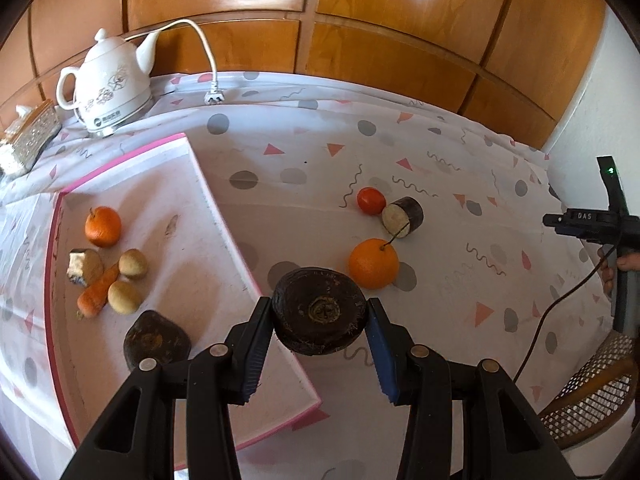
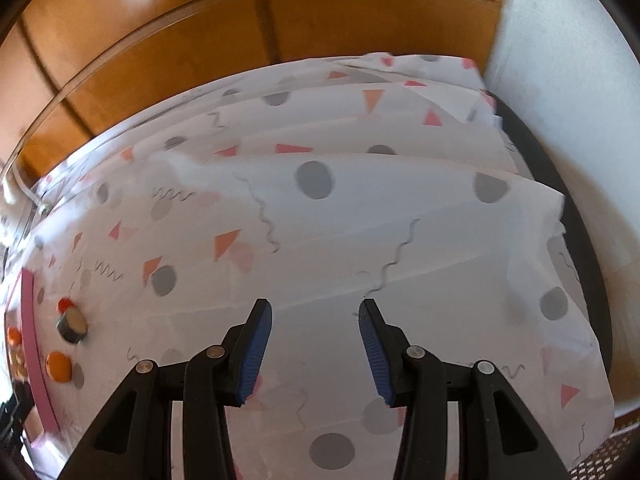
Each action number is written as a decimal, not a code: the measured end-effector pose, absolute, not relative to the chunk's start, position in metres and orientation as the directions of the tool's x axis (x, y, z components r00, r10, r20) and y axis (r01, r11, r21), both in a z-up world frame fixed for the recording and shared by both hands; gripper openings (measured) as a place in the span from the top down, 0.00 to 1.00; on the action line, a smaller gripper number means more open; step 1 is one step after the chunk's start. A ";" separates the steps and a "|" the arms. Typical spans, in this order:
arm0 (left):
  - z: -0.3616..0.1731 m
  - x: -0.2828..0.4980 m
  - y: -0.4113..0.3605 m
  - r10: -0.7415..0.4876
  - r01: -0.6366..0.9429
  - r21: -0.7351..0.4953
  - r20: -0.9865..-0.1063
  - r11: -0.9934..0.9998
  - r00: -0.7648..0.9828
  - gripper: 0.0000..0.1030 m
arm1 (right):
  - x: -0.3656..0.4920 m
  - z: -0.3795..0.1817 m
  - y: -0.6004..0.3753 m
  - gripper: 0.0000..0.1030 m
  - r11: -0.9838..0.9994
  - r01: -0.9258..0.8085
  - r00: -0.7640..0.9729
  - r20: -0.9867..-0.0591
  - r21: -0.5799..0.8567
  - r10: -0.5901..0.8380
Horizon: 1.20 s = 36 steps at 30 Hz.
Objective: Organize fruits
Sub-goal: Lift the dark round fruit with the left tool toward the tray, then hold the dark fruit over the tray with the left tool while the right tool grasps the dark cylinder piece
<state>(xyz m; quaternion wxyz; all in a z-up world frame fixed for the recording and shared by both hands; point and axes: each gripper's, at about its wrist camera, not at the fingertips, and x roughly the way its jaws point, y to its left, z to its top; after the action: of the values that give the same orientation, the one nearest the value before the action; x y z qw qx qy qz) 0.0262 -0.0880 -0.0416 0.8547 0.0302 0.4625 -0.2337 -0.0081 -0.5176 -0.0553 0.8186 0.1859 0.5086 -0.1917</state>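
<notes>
My left gripper (image 1: 320, 312) is shut on a dark round beet (image 1: 318, 312), held in the air over the pink rim of the white tray (image 1: 224, 220). In the tray lie an orange (image 1: 103, 226), a carrot (image 1: 98, 290), two small potatoes (image 1: 133, 263), a cut root piece (image 1: 83, 266) and another dark beet (image 1: 156, 340). On the cloth beyond the held beet sit an orange (image 1: 373, 263), a tomato (image 1: 371, 200) and a cut dark root piece (image 1: 403, 216). My right gripper (image 2: 316, 320) stands open over bare cloth, nothing between its fingers; these fruits appear far left as orange (image 2: 59, 365), root piece (image 2: 73, 326).
A white teapot-style kettle (image 1: 108, 88) with its cord and plug (image 1: 214, 98) stands at the back left beside a tissue box (image 1: 28, 140). Wooden panels back the table. A woven chair (image 1: 592, 396) stands at the right. The other hand-held gripper (image 1: 596, 224) shows at the right edge.
</notes>
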 end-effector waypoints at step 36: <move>-0.042 0.020 -0.019 -0.368 0.303 -0.241 -0.788 0.922 0.493 0.55 | 0.115 -0.072 -0.293 0.56 0.979 0.017 0.400 -0.899 0.201 0.177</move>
<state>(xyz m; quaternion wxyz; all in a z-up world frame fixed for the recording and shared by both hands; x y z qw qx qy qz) 0.0195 -0.0192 -0.0425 0.8633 -0.0353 0.4645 -0.1943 0.1147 -0.2931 -0.0719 0.8319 0.0891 0.5456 0.0482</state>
